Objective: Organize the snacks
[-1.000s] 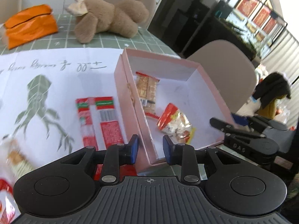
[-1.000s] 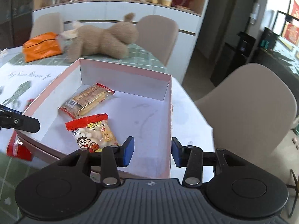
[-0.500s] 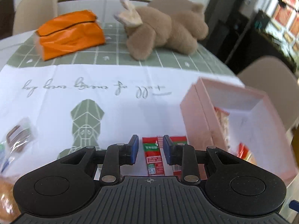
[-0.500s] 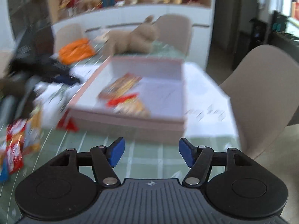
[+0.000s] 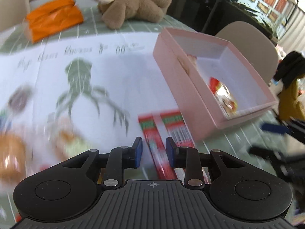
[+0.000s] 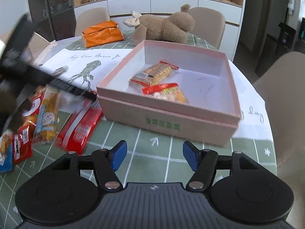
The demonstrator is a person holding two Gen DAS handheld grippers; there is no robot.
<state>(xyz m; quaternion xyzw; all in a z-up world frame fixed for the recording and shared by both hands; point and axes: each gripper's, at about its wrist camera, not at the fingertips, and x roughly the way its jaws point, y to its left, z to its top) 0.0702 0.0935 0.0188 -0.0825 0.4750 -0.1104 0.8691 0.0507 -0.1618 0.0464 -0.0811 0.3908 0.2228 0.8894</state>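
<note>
My left gripper (image 5: 154, 150) hovers over the red packet (image 5: 164, 139), fingers narrowly apart, just closing a little, gripping nothing. Right gripper (image 6: 154, 157) fingers apart, empty, facing pink box (image 6: 171, 114) on worktop (image 6: 133, 143).

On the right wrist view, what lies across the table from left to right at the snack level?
Left to right: pile of loose snack packets → red twin-stick packet → pink box with two snack packs inside → white paper sheet at the table's right edge.
</note>
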